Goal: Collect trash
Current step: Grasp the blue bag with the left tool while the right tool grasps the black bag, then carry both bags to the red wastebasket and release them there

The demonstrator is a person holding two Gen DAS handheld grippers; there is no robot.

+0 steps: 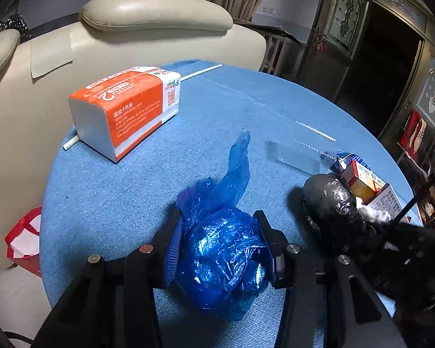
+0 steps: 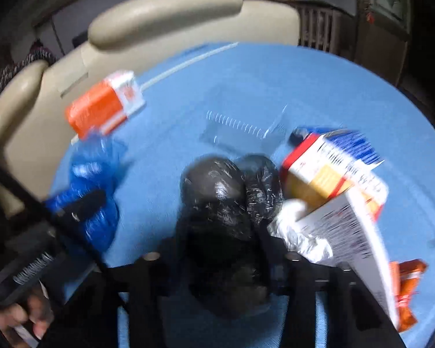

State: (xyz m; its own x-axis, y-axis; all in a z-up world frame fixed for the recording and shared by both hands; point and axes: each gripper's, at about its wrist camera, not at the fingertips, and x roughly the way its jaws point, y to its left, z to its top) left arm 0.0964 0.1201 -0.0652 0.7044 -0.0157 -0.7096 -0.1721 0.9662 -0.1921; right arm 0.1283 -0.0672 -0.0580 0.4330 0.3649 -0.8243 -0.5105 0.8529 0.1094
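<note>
Starting at the far left of the left wrist view, a red and white bag [image 1: 24,240] sits on the floor below the edge of the round blue table [image 1: 124,191], with a beige sofa [image 1: 148,29] filling the upper left behind it. Upper left of centre on the table lies an orange and white tissue pack [image 1: 124,110], resting across a thin white rod [image 1: 69,144]. At lower centre the left gripper [image 1: 217,240] is clenched on a crumpled blue plastic bag [image 1: 220,258], whose loose tail stands up toward mid-frame. Right of centre a clear plastic tray [image 1: 304,150] lies flat. At lower right a black plastic bag [image 1: 330,200] lies just beside a red and yellow carton [image 1: 359,182].

In the blurred right wrist view, the blue plastic bag [image 2: 92,191] shows at left, held by the other tool. At lower centre the right gripper [image 2: 220,243] is clamped on the black plastic bag [image 2: 214,191]. To its right, touching it, are the carton [image 2: 324,171], crumpled silver foil [image 2: 298,232] and a white printed box [image 2: 353,232]. An orange wrapper [image 2: 406,295] lies at lower right.
</note>
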